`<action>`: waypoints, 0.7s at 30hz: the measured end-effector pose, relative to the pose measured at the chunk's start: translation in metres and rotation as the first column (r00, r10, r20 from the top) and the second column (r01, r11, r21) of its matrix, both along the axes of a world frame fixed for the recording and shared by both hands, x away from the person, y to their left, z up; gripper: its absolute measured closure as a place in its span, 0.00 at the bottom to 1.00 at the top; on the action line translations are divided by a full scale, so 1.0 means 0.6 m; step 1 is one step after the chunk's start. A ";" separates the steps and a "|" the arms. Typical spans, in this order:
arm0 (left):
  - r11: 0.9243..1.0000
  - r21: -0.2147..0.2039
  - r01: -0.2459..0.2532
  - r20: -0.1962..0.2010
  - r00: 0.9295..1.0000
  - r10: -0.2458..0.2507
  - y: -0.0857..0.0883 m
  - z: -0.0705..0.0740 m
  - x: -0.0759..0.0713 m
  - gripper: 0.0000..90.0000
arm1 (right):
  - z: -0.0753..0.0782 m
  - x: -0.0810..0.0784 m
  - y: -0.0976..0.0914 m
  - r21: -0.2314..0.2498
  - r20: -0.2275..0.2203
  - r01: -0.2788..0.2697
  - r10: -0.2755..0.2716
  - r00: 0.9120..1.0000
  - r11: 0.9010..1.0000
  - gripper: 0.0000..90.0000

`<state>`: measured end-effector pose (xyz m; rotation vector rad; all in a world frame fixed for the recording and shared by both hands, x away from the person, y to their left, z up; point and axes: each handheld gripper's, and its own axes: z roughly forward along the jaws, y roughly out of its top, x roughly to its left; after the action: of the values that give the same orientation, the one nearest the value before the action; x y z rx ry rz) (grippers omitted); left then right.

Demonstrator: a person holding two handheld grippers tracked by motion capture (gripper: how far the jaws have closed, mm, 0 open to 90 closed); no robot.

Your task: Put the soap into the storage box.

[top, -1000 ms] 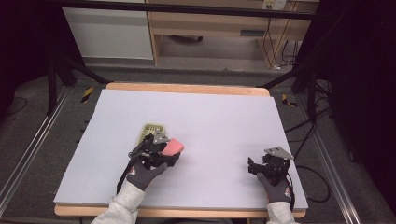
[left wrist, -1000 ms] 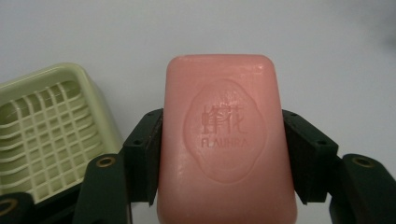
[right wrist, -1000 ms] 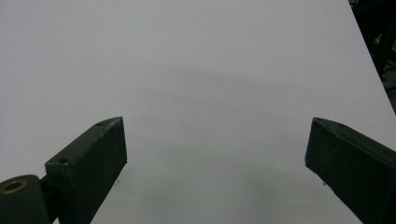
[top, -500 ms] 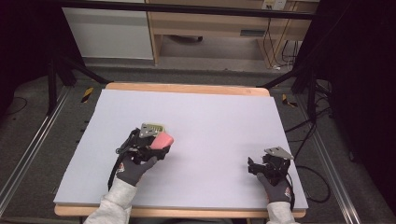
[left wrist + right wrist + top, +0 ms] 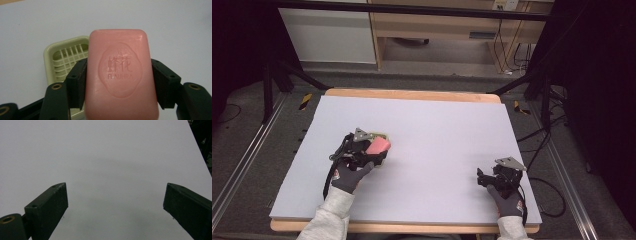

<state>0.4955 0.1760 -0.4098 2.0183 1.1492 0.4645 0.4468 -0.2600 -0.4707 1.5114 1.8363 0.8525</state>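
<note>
The left gripper (image 5: 371, 150) is clenched on a pink bar of soap (image 5: 121, 75), its two black jaws pressing against the bar's long sides. The soap's stamped face is turned up toward the gripper's camera, and the bar is held off the table (image 5: 442, 130). In the high view the soap (image 5: 378, 145) sits at the left half of the table, just in front of the person's gloved left hand (image 5: 349, 172).

A pale green soap dish (image 5: 65, 58) with a slotted grid floor lies flat on the table beneath and just beyond the soap. From the left gripper view, the bar covers the dish's right part, and the dish's left half shows past the left jaw. Whether the soap touches the dish cannot be told.

The right gripper (image 5: 492, 177) rests low near the table's right front corner, well apart from the soap. Its jaws stand wide apart over bare table with nothing between them.
</note>
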 end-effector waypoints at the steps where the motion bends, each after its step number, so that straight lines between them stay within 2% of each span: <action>1: 1.000 0.000 -0.005 0.000 1.000 0.005 0.002 -0.001 0.002 0.41 | 0.000 0.000 -0.001 -0.002 0.002 0.000 0.000 1.000 1.000 0.07; 21: 0.998 0.024 -0.054 -0.011 0.998 0.054 0.014 -0.017 0.043 0.41 | -0.001 0.002 0.005 -0.008 -0.008 -0.017 0.017 1.000 1.000 0.07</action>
<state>0.5211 0.1844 -0.4202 2.0162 1.2135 0.4959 0.4479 -0.2567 -0.4715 1.4979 1.8583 0.8476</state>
